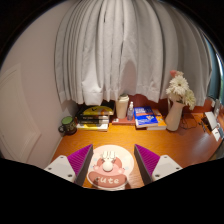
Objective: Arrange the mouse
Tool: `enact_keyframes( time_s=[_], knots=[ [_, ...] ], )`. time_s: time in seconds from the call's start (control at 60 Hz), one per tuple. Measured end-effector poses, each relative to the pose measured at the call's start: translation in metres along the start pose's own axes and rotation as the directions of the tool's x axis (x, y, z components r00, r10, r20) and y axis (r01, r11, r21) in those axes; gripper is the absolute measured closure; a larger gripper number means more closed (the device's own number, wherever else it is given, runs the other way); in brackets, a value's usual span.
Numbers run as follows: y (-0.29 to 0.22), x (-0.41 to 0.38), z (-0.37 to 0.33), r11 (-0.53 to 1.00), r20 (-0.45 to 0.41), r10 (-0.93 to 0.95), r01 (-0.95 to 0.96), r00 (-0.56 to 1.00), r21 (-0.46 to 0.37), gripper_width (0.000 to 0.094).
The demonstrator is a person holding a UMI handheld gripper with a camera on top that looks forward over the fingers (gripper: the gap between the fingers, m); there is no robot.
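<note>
— Where is the mouse [111, 167] in relation to the gripper [112, 172]?

— Right between the two fingers, down on the orange wooden desk [185, 148]. It is a rounded pink thing with a pale cartoon figure printed on top. It fills most of the space between the purple pads [83, 160].

— Do the pads touch it?

— They sit just beside its flanks. I cannot tell whether there is actual contact on either side. It rests on the desk under its own weight.

— What containers are there?

— Beyond the fingers and off to the right stands a pale vase [174, 114], upright, with white and pinkish flowers [180, 88] in it. Beyond the left finger, near the desk's back edge, is a small dark cup [68, 126]; what it holds is not visible. Straight ahead, against the white curtain [120, 50], stands an upright carton [122, 108].

— Anything else back there?

— A stack of books [97, 118] between the cup and the carton, with something yellow on top. Blue books [146, 116] lie flat between the carton and the vase.

— And the gripper's state?

— The fingers are spread wide, bracketing the mouse and gripping nothing. They are low, close to the desk surface.
</note>
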State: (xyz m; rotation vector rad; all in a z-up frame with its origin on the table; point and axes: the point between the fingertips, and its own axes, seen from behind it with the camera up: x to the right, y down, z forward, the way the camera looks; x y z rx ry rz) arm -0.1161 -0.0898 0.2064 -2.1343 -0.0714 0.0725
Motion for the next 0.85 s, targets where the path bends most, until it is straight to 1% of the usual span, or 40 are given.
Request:
enact_keyframes(
  time_s=[0.183,0.217,0.35,0.583,0.85],
  knots=[
    [-0.007,0.011,-0.089,0.999,0.009,0.012,-0.013,1.0,0.053,0.0108],
    [-0.006,0.012,-0.1,0.997,0.008,0.019,-0.019,1.0,0.075,0.0109],
    [0.003,0.029,-0.138,0.994,-0.008,0.037,-0.036,0.999,0.102,0.0115],
    [0.035,0.049,-0.169,0.994,-0.022,0.071,-0.069,0.997,0.08,0.0115],
    [0.044,0.069,-0.188,0.994,-0.049,0.077,-0.073,0.996,0.087,0.0117]
  ],
)
